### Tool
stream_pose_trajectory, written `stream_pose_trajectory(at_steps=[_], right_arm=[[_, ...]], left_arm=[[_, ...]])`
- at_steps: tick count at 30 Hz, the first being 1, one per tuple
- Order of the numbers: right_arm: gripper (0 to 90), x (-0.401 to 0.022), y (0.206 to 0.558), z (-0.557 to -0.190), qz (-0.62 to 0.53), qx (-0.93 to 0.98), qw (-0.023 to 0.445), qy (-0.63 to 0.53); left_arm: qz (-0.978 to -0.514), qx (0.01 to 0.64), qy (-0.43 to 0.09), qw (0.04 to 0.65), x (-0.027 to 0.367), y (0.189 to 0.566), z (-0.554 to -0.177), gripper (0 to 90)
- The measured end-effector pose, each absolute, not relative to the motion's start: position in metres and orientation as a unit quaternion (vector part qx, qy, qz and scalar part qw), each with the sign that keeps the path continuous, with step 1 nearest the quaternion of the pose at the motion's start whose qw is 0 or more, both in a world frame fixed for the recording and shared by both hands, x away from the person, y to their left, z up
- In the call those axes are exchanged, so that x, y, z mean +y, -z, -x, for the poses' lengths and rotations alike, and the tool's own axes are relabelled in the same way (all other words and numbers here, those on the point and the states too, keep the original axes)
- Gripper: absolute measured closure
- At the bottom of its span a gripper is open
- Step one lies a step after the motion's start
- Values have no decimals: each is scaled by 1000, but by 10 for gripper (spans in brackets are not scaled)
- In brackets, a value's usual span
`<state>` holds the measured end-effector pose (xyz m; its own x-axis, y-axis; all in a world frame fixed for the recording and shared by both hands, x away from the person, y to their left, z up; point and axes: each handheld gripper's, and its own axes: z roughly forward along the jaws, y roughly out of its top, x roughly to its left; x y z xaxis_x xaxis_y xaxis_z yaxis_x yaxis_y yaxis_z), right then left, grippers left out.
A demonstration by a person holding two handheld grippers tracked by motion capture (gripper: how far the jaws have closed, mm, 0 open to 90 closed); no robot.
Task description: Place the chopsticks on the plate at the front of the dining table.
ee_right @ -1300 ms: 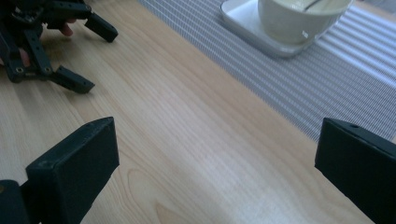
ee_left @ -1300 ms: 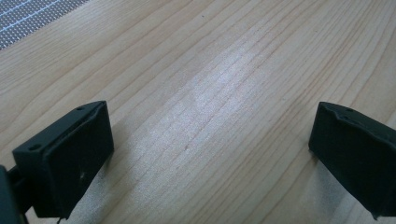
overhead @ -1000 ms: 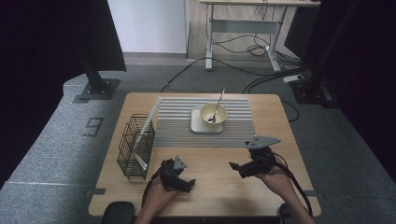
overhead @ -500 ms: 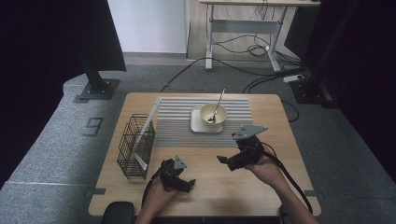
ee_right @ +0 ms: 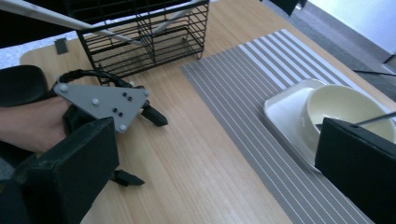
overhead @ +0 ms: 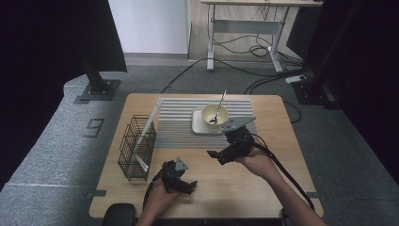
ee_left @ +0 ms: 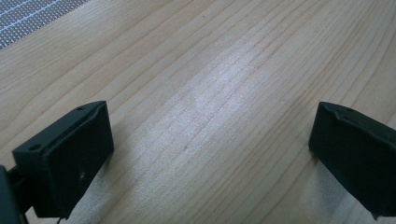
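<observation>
A cream bowl (overhead: 214,114) with a spoon (overhead: 219,106) leaning in it stands on a white square plate (overhead: 197,123) on the striped grey mat (overhead: 179,127). My right gripper (overhead: 217,156) hovers just in front of the plate, jaws pointing left and open with nothing between them. In the right gripper view the bowl (ee_right: 343,107) lies at the right, between the jaws' reach and the mat (ee_right: 252,84). My left gripper (overhead: 188,185) rests low near the table's front edge, open over bare wood (ee_left: 210,102).
A black wire basket (overhead: 137,147) stands at the table's left with a long white utensil (overhead: 148,123) leaning out of it. The basket (ee_right: 140,32) also appears past the left gripper's grey plate (ee_right: 102,103). A cable trails from the right gripper off the table's front right.
My right gripper has moved left and a little away from the person, closer to the plate and mat. The left gripper has stayed put.
</observation>
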<state>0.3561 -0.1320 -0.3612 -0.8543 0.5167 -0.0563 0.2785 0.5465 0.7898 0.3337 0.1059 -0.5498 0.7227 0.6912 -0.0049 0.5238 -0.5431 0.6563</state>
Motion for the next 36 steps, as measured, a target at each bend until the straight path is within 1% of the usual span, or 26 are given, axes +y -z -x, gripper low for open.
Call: stream_pose_trajectory(at_steps=[8, 17, 26, 31, 36], right_arm=[[0, -105, 354, -360, -209, 876, 120, -418], [0, -80, 348, -363, -195, 882, 115, -414], [0, -47, 344, -364, -168, 886, 90, -422], [0, -32, 345, -362, -156, 892, 94, -414], [0, -13, 347, -358, -140, 897, 88, -410]], left_arm=[[-869, 350, -129, 325, 104, 550, -330, 0], [-869, 348, -129, 326, 101, 550, -327, 0], [-870, 348, -128, 324, 101, 550, -327, 0], [-870, 348, -129, 325, 101, 550, -327, 0], [-869, 348, -130, 326, 101, 550, -327, 0]])
